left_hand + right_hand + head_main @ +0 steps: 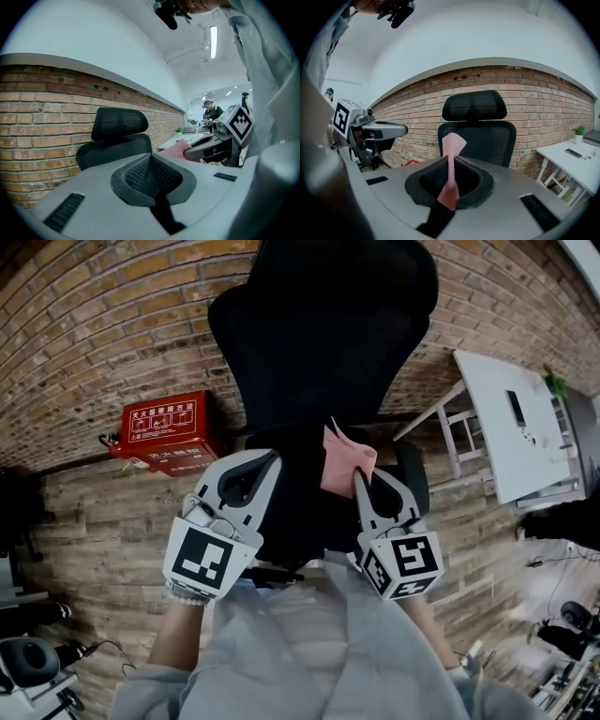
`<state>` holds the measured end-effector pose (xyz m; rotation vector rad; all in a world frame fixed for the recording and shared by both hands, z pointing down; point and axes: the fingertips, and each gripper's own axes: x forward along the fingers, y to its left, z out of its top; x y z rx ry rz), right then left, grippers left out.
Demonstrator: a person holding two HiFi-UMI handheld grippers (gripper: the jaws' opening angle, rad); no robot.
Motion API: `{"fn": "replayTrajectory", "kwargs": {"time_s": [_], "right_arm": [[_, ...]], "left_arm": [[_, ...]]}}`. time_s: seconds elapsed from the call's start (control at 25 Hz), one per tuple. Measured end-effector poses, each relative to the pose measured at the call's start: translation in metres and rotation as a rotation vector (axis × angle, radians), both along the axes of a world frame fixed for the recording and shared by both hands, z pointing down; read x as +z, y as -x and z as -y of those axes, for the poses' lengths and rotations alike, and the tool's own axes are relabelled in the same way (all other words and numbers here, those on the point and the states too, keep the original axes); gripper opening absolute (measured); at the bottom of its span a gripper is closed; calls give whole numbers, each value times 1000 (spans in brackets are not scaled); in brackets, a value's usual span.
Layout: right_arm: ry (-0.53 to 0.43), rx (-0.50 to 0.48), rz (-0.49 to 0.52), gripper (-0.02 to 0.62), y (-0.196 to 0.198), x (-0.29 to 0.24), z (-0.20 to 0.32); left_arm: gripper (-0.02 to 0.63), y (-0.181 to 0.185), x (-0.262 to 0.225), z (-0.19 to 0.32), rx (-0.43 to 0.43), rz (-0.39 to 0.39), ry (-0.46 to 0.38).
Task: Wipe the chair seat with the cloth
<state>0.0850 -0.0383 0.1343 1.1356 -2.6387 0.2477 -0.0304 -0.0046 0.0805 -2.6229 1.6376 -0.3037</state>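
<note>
Head view, right tongs (362,478) pinching cloth (345,463) (left tongs (272,458) closed), chair (323,324) ahead

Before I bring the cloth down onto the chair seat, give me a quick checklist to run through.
1. Cloth clamped in right gripper: ok, jaws shut on it.
2. Left gripper empty: ok, jaws together on nothing.
3. Left gripper apart from the cloth: ok, it is off to the side.
4. Chair faces you: ok, backrest is straight ahead.
5. Chair seat free of objects: cannot tell, the grippers cover much of it.
</note>
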Motion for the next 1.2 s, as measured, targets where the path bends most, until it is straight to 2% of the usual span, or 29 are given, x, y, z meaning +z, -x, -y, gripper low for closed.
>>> {"fn": "replayTrajectory", "kwargs": {"time_s": [1.2], "right_arm": [[13, -4, -23, 52, 0, 7, 3]], "left_arm": [[18, -2, 10, 6, 13, -17, 26]]}}
